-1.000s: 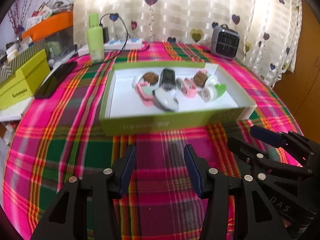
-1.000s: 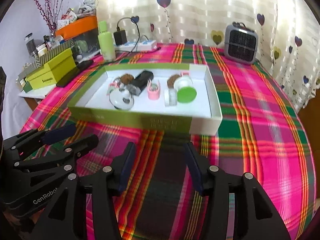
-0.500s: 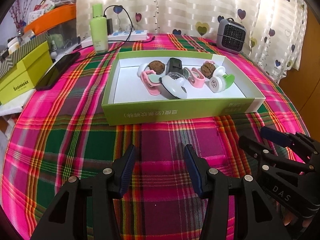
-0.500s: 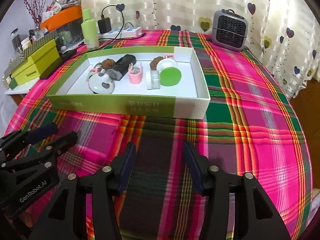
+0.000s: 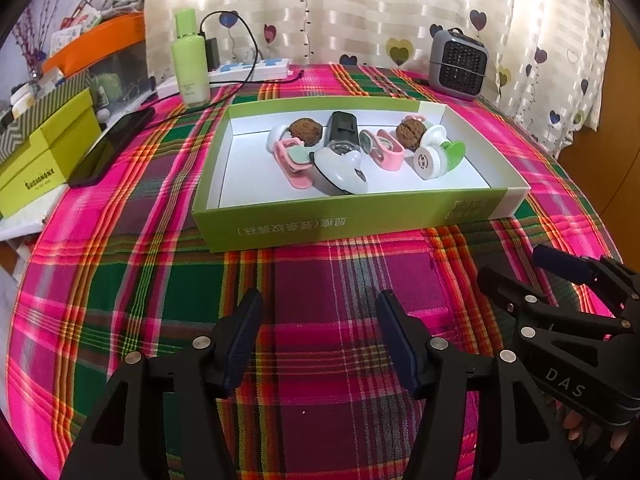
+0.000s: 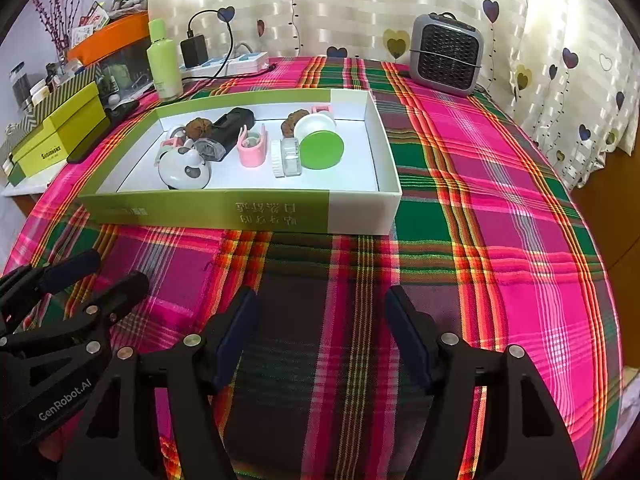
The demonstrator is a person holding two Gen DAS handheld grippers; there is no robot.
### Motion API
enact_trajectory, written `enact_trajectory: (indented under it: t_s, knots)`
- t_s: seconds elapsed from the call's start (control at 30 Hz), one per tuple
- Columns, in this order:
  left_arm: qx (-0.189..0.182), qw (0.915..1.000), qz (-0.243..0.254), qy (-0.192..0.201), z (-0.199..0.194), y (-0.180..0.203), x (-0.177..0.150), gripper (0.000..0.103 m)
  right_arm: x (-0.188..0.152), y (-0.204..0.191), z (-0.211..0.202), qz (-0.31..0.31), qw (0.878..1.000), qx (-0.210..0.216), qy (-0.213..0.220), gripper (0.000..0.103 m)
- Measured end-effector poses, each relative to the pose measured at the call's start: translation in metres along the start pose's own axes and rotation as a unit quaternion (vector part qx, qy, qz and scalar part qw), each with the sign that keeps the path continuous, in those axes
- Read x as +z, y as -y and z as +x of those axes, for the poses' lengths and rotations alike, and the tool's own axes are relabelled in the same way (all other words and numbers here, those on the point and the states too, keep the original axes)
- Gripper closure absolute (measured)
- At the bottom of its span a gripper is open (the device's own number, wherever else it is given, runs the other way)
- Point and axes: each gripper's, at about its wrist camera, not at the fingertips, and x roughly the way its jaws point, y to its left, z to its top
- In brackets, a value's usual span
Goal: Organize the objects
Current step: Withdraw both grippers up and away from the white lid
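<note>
Left wrist view shows both the left gripper (image 5: 318,334) and right gripper (image 6: 320,328) newly spread and empty, near the tray (image 5: 340,220) of light, rigid trinkets, best pinched across their narrow sides.

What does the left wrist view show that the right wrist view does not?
Only the left wrist view shows the phone's whole dark screen and the right gripper from the side, open and empty.

Only the right wrist view shows the left gripper from the side and the clear jar's ribbed side.

Both show the green box holding two walnuts, pink clips, the black device and the green lid, plus the bottle, heater and plaid cloth. Both grippers' jaws have just been opening, nothing between them.
</note>
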Motion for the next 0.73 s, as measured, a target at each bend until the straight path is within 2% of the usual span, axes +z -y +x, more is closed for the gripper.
enact_trajectory:
  t_s: [0.73]
  knots:
    - [0.006,1.0000,0.005,-0.001,0.0001,0.0021,-0.0001,0.043,0.0004,-0.0017,0.0005,-0.001,1.000,0.002,-0.001,0.033]
